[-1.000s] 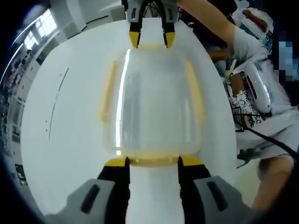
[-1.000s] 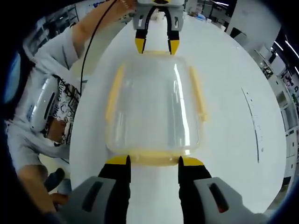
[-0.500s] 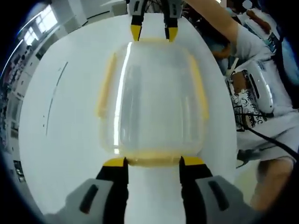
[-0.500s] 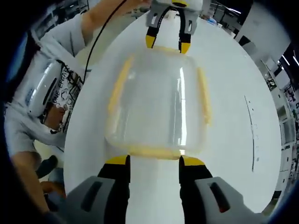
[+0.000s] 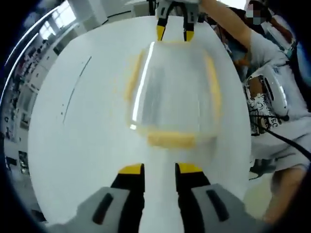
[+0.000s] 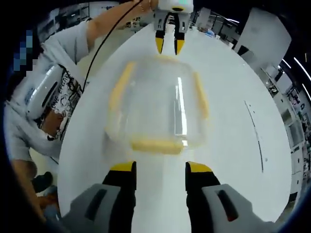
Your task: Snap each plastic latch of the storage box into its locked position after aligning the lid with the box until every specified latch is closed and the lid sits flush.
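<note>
A clear plastic storage box (image 5: pixel 172 92) with its lid on stands on the white table (image 5: pixel 82 126). Yellow latches run along its long sides (image 5: pixel 131 82) and across its ends. My left gripper (image 5: pixel 159 170) hangs a short way back from the near end latch (image 5: pixel 170 140), open with a narrow gap and nothing in it. My right gripper (image 6: pixel 160 167) is open wide, just clear of the end latch (image 6: pixel 155 145) on its side of the box (image 6: pixel 155 102). Beyond the box, each view has the other gripper: the right gripper (image 5: pixel 172 31) and the left gripper (image 6: pixel 168 43).
A person in a white printed shirt (image 5: pixel 265 97) stands along one side of the table, with an arm (image 6: pixel 104 22) reaching over it. Cables hang at the person's side. Bare white tabletop (image 6: pixel 238 141) lies on the far side, with room fittings beyond the edge.
Both grippers have drawn back from the box's end latches, which they had straddled. My left jaws have come closer together. The box looks smaller and farther off in both views.
</note>
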